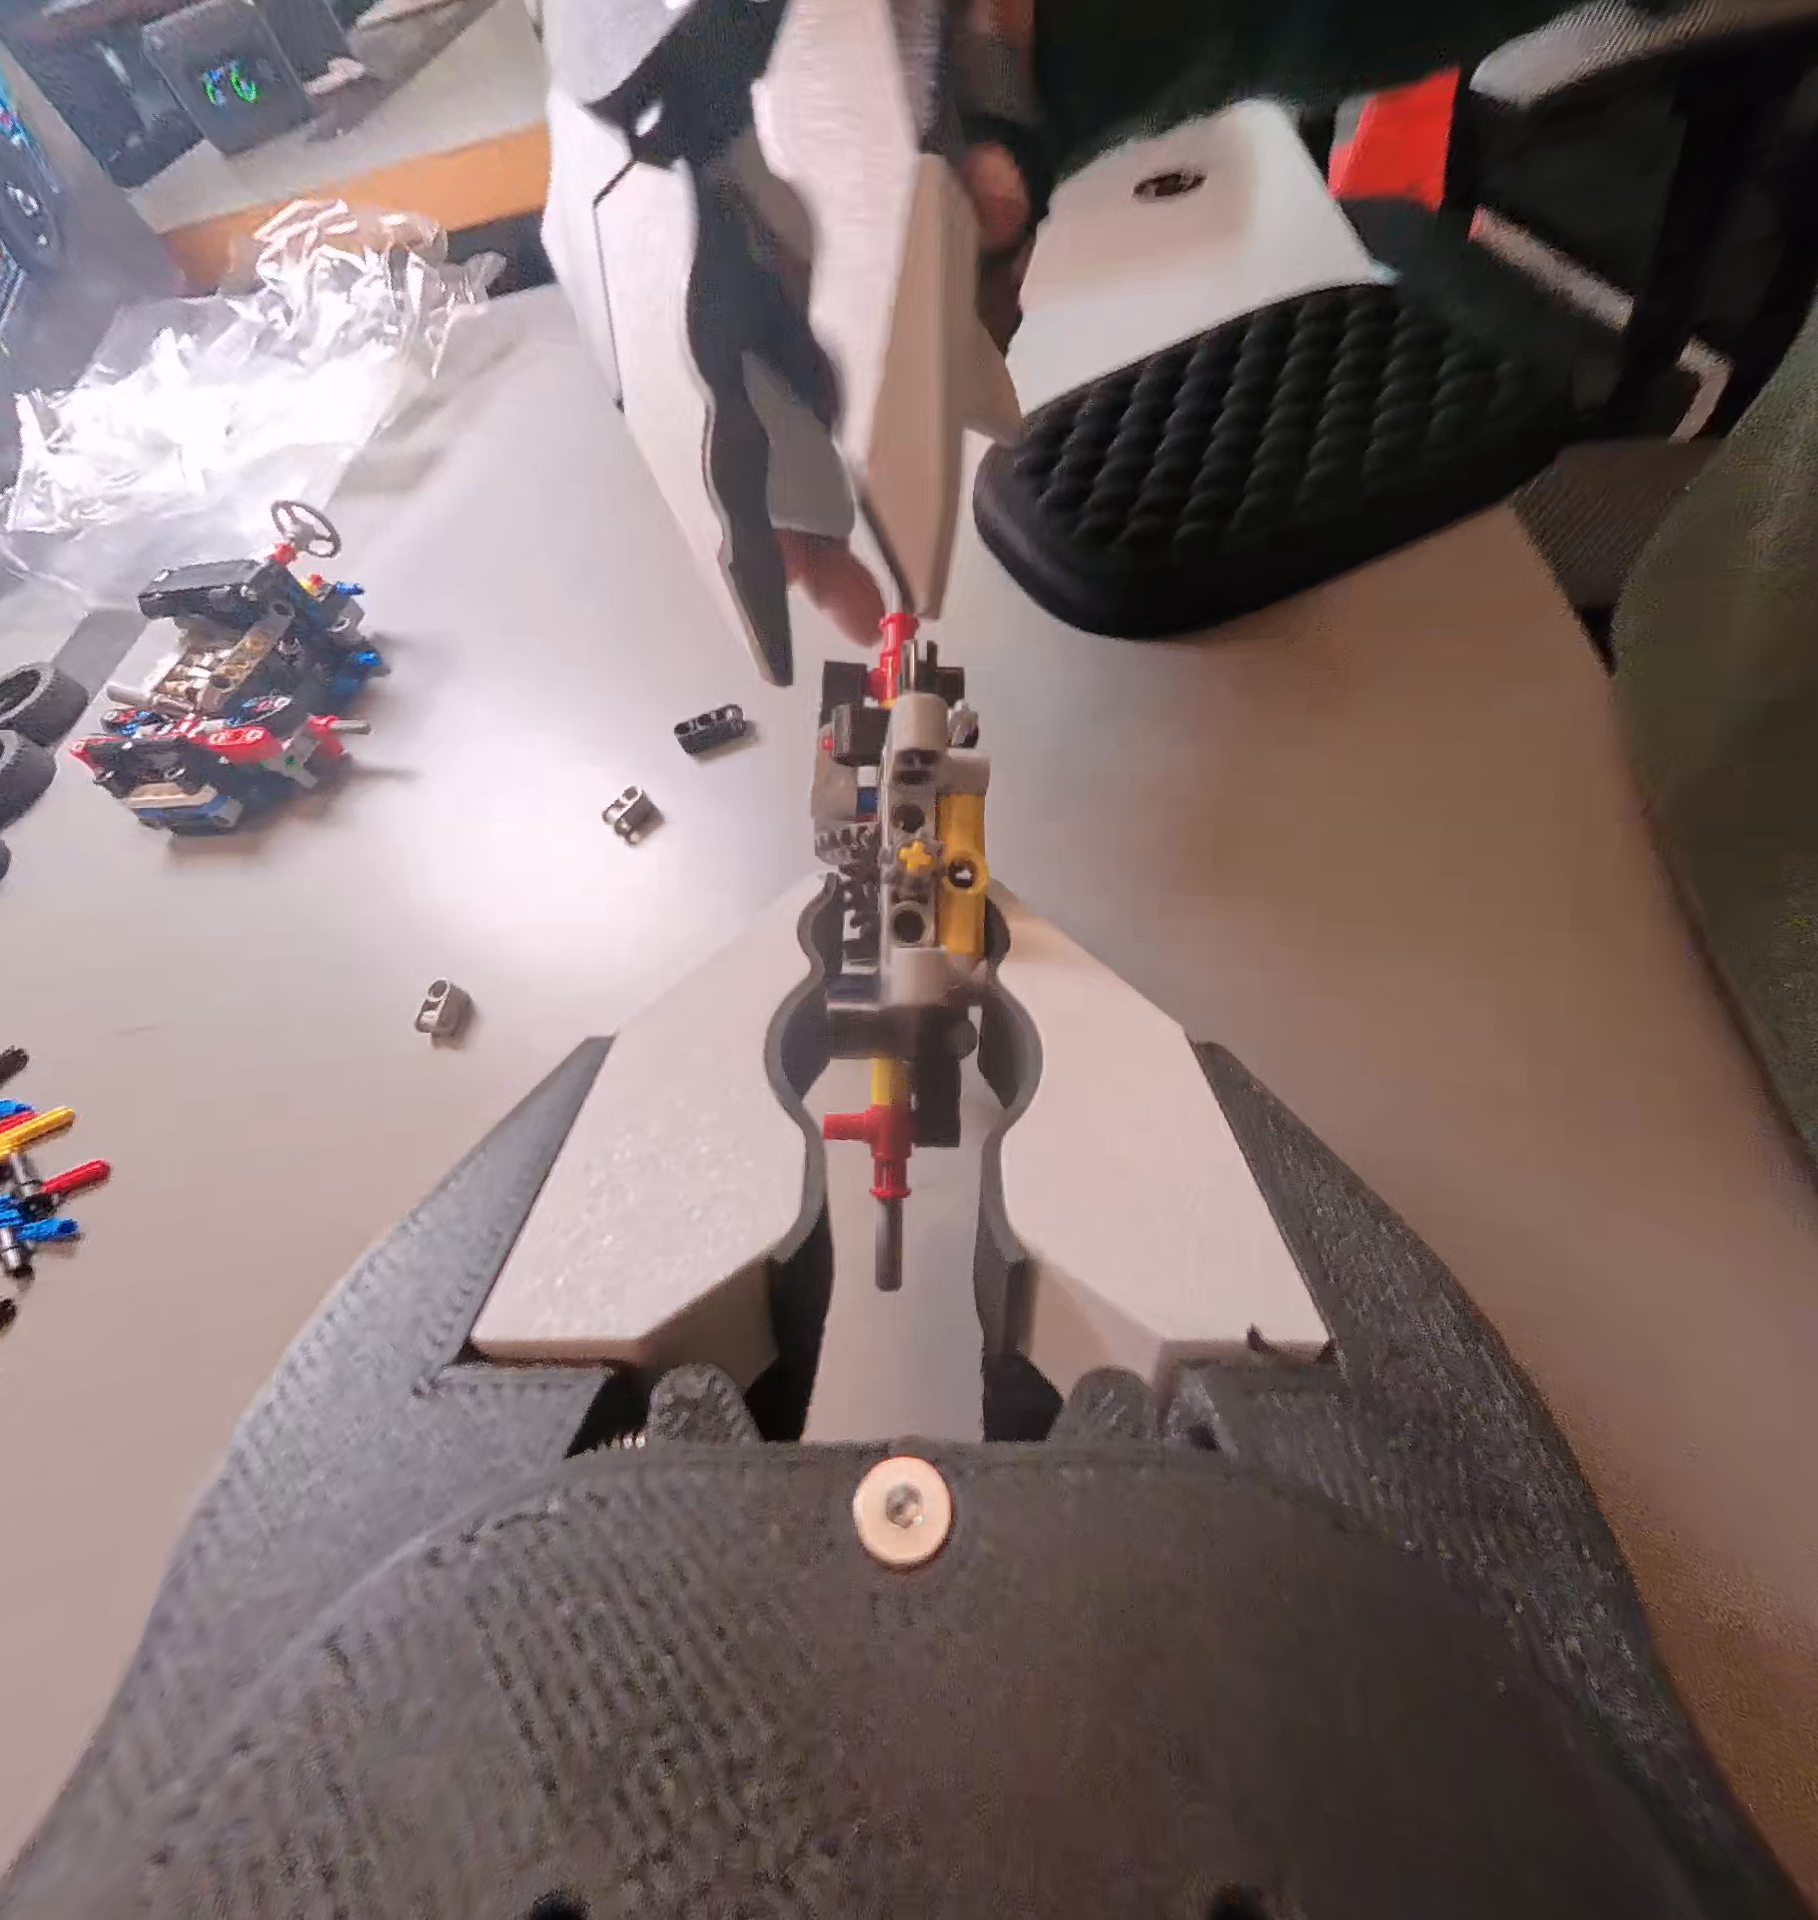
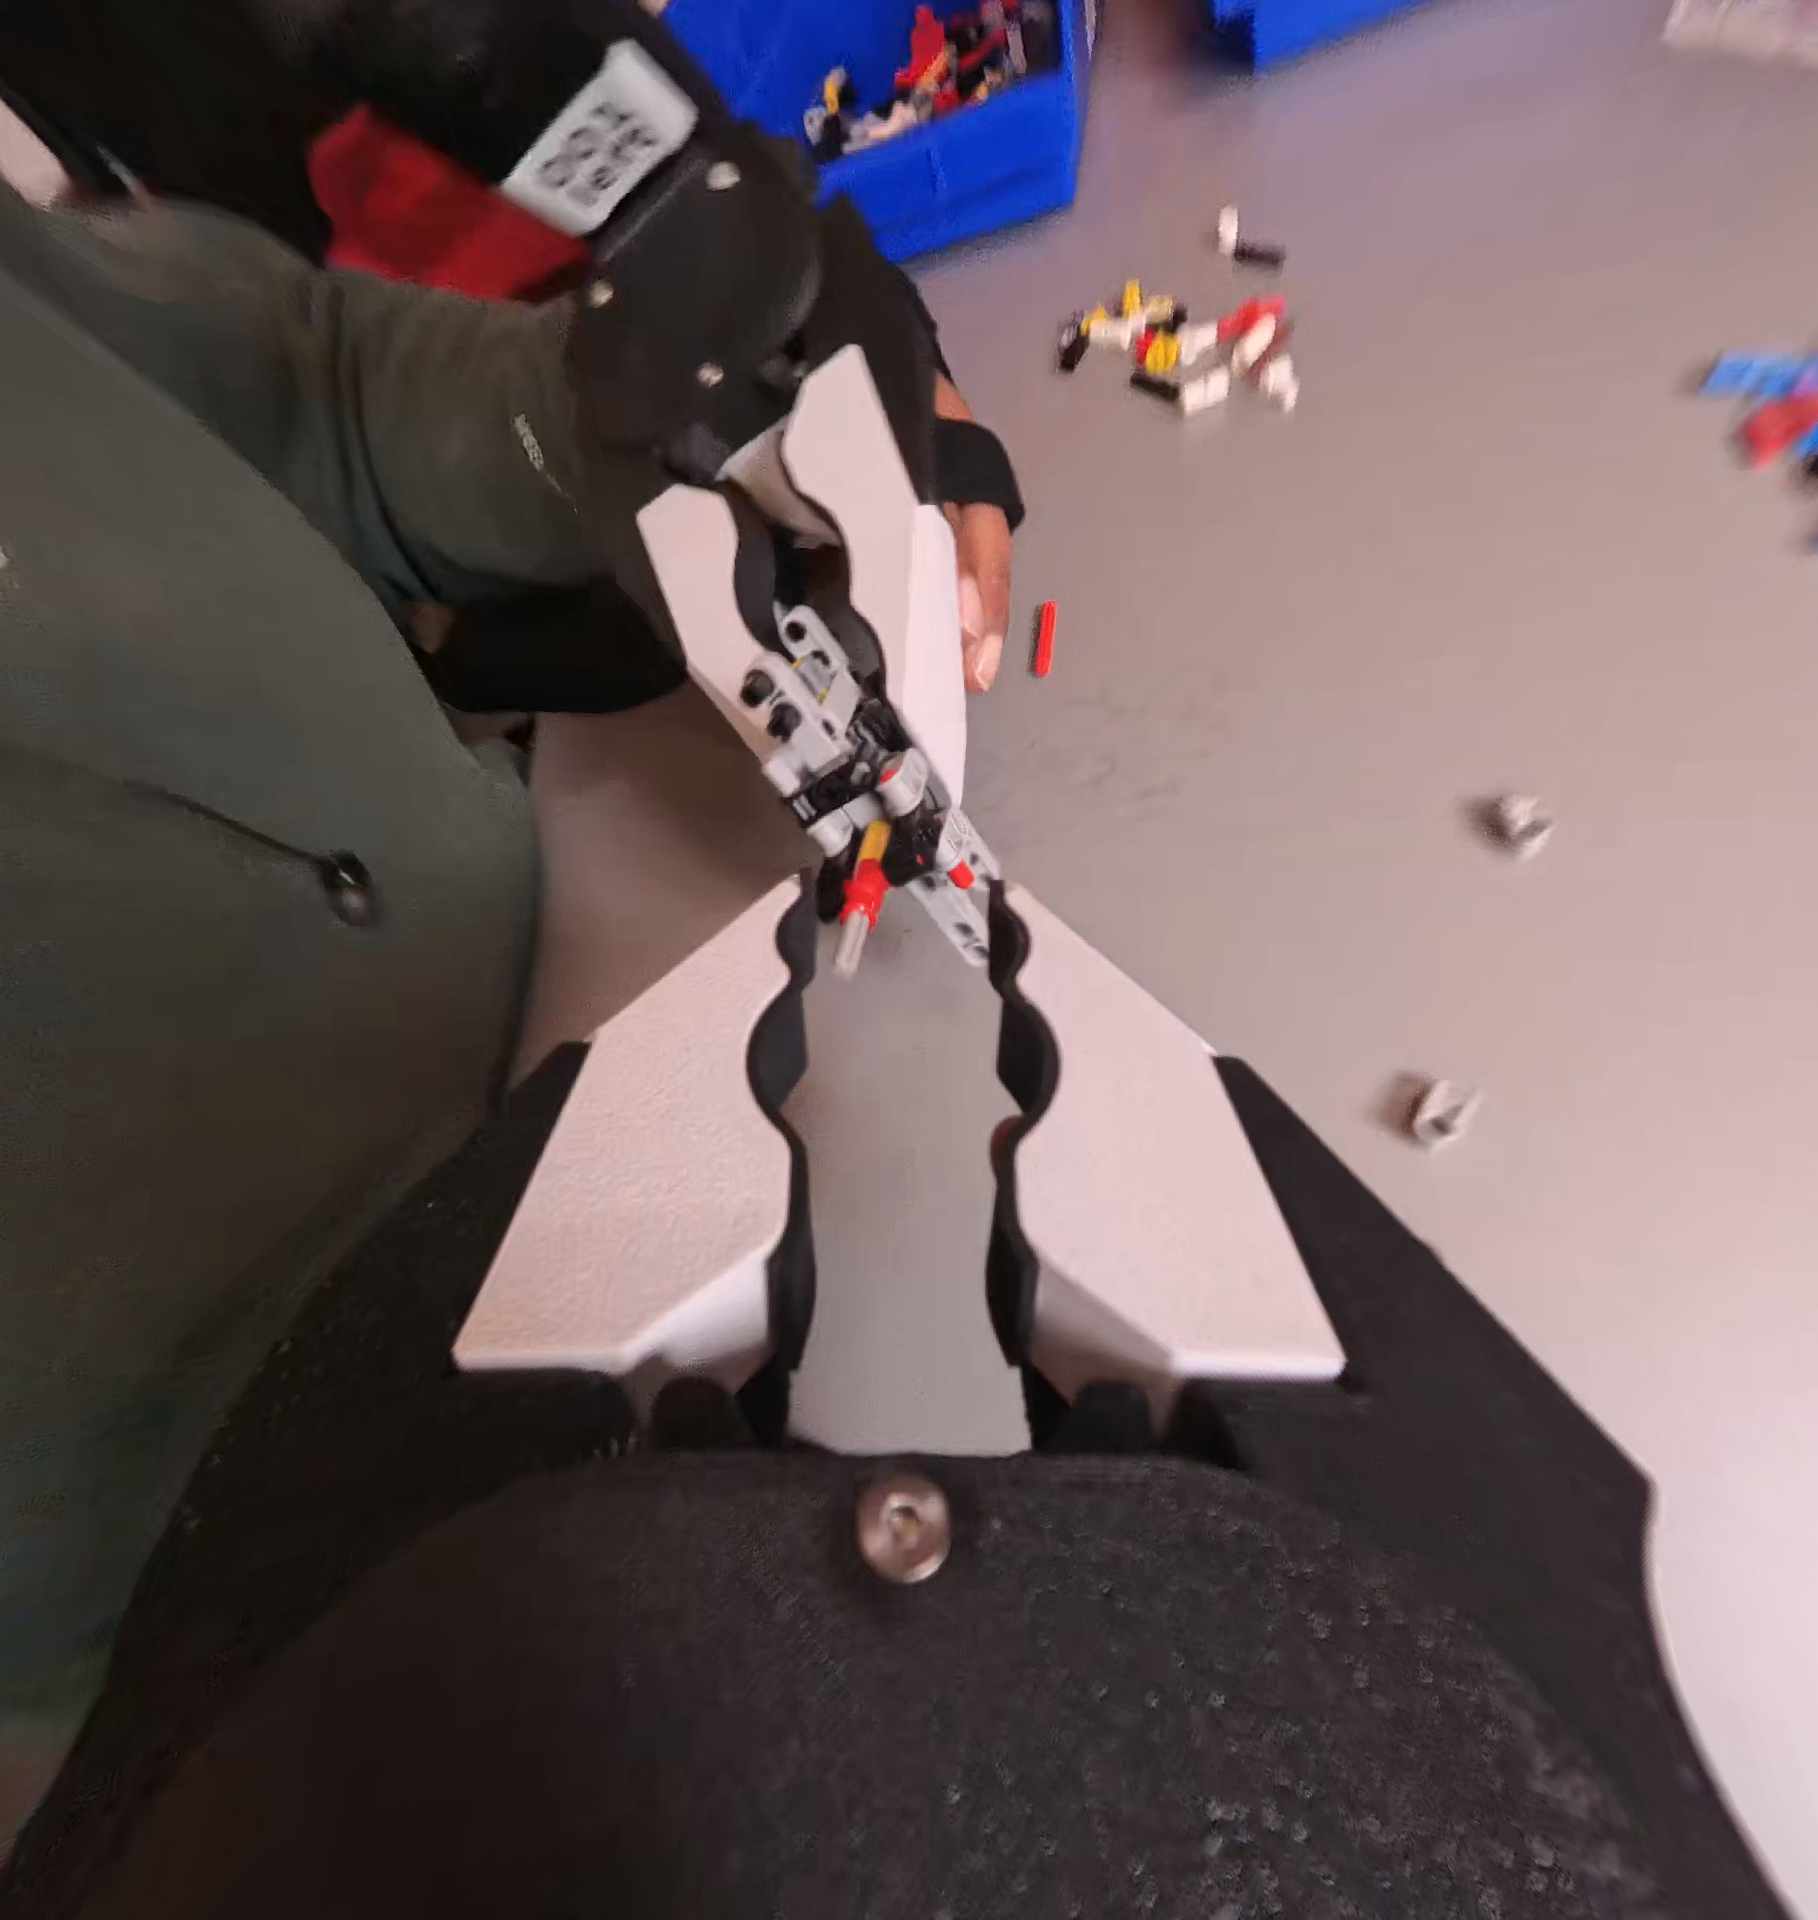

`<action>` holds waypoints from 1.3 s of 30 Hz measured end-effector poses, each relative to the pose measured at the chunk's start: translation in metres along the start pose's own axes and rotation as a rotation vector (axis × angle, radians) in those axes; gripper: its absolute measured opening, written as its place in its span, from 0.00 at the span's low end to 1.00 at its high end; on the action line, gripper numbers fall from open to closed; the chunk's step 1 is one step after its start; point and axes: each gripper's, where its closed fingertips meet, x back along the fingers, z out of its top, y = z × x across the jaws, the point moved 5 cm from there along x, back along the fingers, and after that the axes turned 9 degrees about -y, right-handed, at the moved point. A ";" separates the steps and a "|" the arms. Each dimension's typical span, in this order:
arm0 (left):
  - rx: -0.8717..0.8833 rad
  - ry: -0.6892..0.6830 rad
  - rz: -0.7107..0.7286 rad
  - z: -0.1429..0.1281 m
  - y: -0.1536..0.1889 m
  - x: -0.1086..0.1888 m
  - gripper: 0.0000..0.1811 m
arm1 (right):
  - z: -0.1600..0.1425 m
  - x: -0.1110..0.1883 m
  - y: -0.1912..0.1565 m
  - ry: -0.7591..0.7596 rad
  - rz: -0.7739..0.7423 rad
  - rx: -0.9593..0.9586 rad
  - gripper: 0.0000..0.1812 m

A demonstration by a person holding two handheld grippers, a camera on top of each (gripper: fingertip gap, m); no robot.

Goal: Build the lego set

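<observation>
We hold the small grey and yellow lego assembly (image 1: pixel 910 883) clamped between the fingers of the left gripper (image 1: pixel 905 914), lifted above the table (image 1: pixel 1248 935), its long axis running away from us with red pins at both ends. The right gripper (image 2: pixel 900 904) meets it from the far side; its jaws stand partly open, and its tips lie just beside the red pin (image 2: pixel 861 891) at the assembly's end. We cannot tell whether they touch it, and nothing sits gripped between them.

To do this step well, we judge that the left grip should stay firm and level while the right tips line up square with the pin, then close gently and push straight along its axis. A skewed push could twist the assembly out of the left fingers. The half-built car (image 1: pixel 230 717) waits at far left, well apart.
</observation>
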 end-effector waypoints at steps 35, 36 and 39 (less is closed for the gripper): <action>-0.062 0.163 -0.070 0.017 0.010 0.015 0.11 | 0.012 -0.029 -0.042 0.164 -0.298 0.531 0.15; -0.082 0.153 -0.057 0.018 0.010 0.016 0.11 | 0.012 -0.029 -0.043 0.169 -0.308 0.549 0.14; -0.128 0.138 -0.021 0.020 0.012 0.017 0.11 | 0.012 -0.028 -0.045 0.184 -0.322 0.601 0.16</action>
